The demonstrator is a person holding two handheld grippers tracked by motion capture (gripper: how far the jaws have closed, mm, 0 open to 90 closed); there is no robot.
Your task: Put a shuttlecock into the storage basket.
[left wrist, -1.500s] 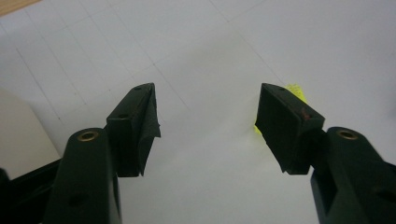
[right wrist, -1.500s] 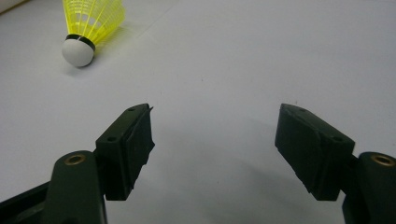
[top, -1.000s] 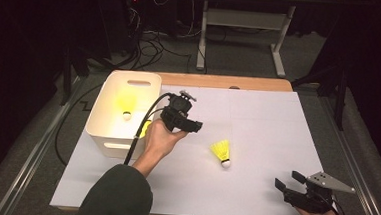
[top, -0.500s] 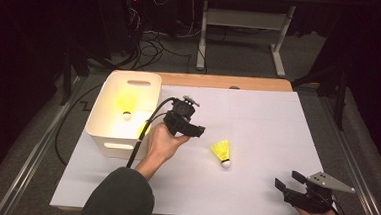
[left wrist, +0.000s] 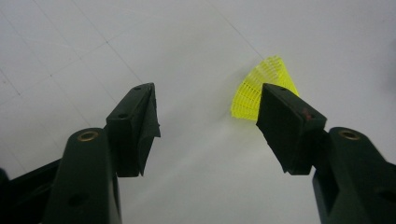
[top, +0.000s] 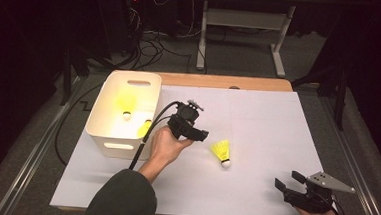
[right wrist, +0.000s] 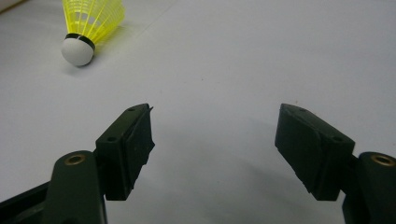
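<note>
Table (top: 253,191) covered with white paper, seen from above, with a person's forearms reaching in from the near edge. A yellow plastic shuttlecock with a white rounded cork tip (top: 221,152) lies on its side near the middle of the paper, tip pointing towards the person. The left tongs (top: 203,135), black and held in the person's left hand (top: 167,145), hover just left of the shuttlecock with jaws spread wide and nothing between them; in the left gripper view the shuttlecock's yellow skirt (left wrist: 261,86) peeks out beyond one jaw, apart from both pads. The right tongs (top: 286,181) sit at the near right corner, well apart from the shuttlecock, jaws likewise released and holding nothing. To the left stands a cream plastic tub with handle slots (top: 111,143), holding at least two more yellow shuttlecocks (top: 125,103).
</note>
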